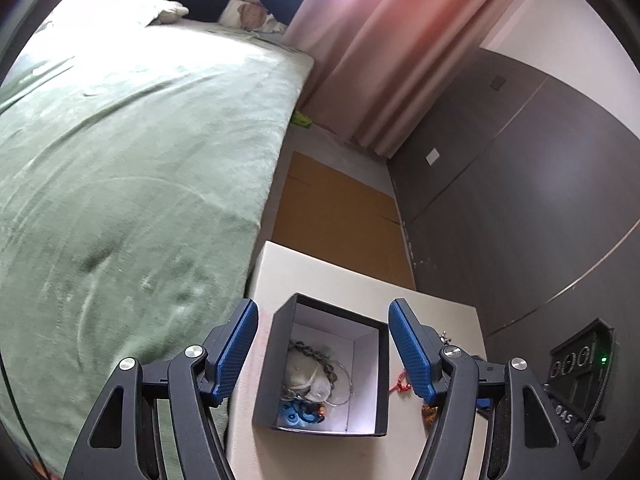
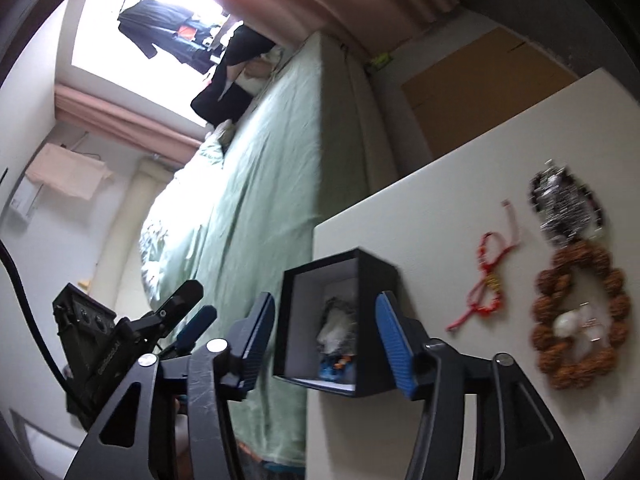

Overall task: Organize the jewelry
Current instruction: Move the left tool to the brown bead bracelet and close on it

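Note:
A small black box (image 1: 325, 364) with a white lining stands open on a cream table (image 1: 320, 272); inside lie bead bracelets, a thin bangle and blue pieces. My left gripper (image 1: 322, 354) is open, its blue pads either side of the box, above it. In the right wrist view the same box (image 2: 340, 320) sits between my open right gripper's (image 2: 324, 340) pads. To its right on the table (image 2: 440, 200) lie a red cord bracelet (image 2: 486, 284), a brown bead bracelet (image 2: 580, 312) around a white piece, and a silver-black piece (image 2: 564, 204).
A bed with a green cover (image 1: 120, 180) runs along the table's left side. Flat cardboard (image 1: 340, 212) lies on the floor beyond the table. A dark wardrobe (image 1: 520, 180) stands to the right. The left gripper's body (image 2: 120, 340) shows in the right wrist view.

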### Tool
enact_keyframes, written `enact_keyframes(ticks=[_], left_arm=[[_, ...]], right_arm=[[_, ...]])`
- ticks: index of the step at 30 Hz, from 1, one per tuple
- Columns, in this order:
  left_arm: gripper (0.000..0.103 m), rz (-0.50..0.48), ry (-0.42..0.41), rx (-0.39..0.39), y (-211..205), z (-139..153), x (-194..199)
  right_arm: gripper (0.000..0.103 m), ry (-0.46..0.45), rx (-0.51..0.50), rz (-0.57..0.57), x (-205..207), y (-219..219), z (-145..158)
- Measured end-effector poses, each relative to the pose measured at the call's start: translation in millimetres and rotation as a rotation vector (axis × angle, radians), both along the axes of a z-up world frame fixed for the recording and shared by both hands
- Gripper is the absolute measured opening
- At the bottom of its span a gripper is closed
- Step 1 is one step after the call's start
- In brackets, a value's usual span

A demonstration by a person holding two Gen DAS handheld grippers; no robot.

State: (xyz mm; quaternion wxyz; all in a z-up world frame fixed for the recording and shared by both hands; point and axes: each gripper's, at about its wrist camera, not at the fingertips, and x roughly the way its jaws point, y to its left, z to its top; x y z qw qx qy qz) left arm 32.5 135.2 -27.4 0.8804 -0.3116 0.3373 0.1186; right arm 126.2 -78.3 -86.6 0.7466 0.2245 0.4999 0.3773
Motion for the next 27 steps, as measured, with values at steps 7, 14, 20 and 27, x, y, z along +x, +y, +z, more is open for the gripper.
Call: enact_keyframes(ticks=[7,14,20,27], left_arm=[[0.074,-0.056,-0.027,0.047,-26,3,8],[0.08,-0.137,-0.027,0.098,-65,2,26],[0.081,-0.204,-0.008,0.124,-95,-5,39],[0.08,-0.264,-0.011,0.141,-127,-13,48]], right_arm=[[0.064,-0.038,-0.063,-0.046,-6,-30,9],[0.065,-0.09,-0.091,-0.11,1,-73,26],[0.075,-0.103,-0.146,-0.17,6,-109,33],[0.093,-0.04,-0.161,-0.243,15,-148,24]])
